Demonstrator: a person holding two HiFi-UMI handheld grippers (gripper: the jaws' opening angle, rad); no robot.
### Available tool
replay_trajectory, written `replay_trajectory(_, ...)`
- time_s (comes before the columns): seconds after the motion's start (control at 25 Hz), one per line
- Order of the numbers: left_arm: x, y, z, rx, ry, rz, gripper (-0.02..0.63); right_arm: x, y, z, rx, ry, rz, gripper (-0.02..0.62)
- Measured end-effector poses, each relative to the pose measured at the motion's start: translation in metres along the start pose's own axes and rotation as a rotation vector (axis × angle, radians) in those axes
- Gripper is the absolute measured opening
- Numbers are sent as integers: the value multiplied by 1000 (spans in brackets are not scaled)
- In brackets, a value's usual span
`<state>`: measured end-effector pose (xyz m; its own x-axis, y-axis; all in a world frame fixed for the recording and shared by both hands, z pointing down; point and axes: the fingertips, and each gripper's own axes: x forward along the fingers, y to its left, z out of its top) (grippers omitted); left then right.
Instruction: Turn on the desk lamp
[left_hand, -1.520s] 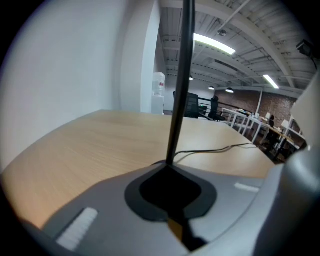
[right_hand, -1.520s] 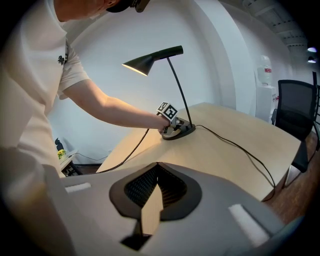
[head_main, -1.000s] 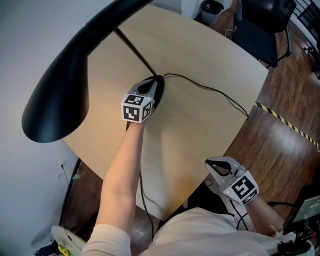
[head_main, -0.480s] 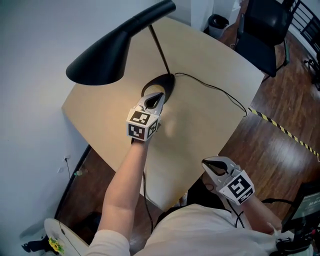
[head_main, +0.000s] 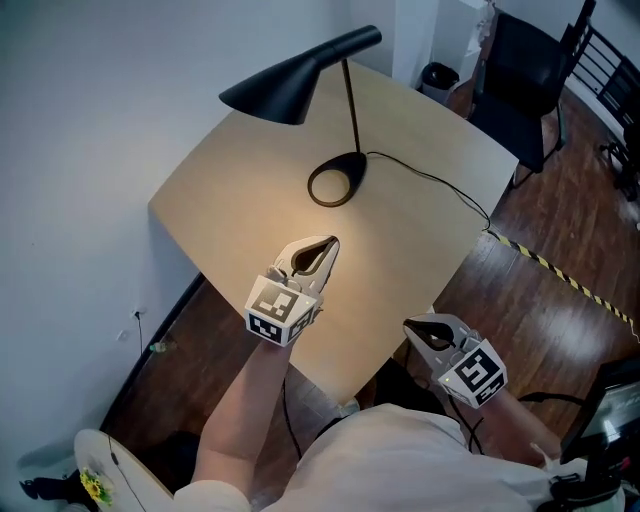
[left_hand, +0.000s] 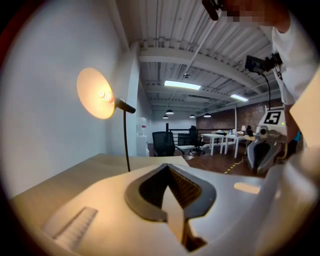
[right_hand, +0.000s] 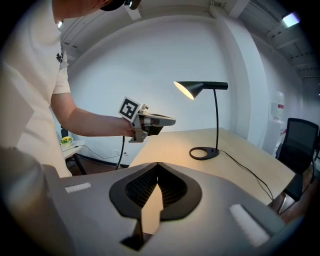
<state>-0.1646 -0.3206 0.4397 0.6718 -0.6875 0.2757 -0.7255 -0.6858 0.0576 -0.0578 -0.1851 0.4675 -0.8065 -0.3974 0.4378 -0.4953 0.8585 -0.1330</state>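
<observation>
Pale bench (head_main: 230, 200) with lit desk lamp (head_main: 275, 90): rigid, thin-stemmed, likely top-heavy, best held at ring base (head_main: 352, 168); left hand-held gripper (head_main: 328, 243) and right hand-held gripper (head_main: 412, 327) closed, empty.

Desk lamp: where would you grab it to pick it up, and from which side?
Probably the thin upright stem, low down near the ring base. It is narrow enough to pinch. Come from the near side: the shade overhangs left, the cord trails right.

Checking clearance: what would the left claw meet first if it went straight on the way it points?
Probably nothing nearby: the left claw aims just right of the lamp stem, over the table; depth unclear.
</observation>
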Motion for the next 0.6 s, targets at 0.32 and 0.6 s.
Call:
replay_trajectory(0.32,-125,-74,1,10,-79,-20,15,-21,71,8,-70,-40,-43,3)
replay_trajectory(0.6,-225,-144,-9,10,-79,-112,17,-55,142,1,-49,-45,-102,3)
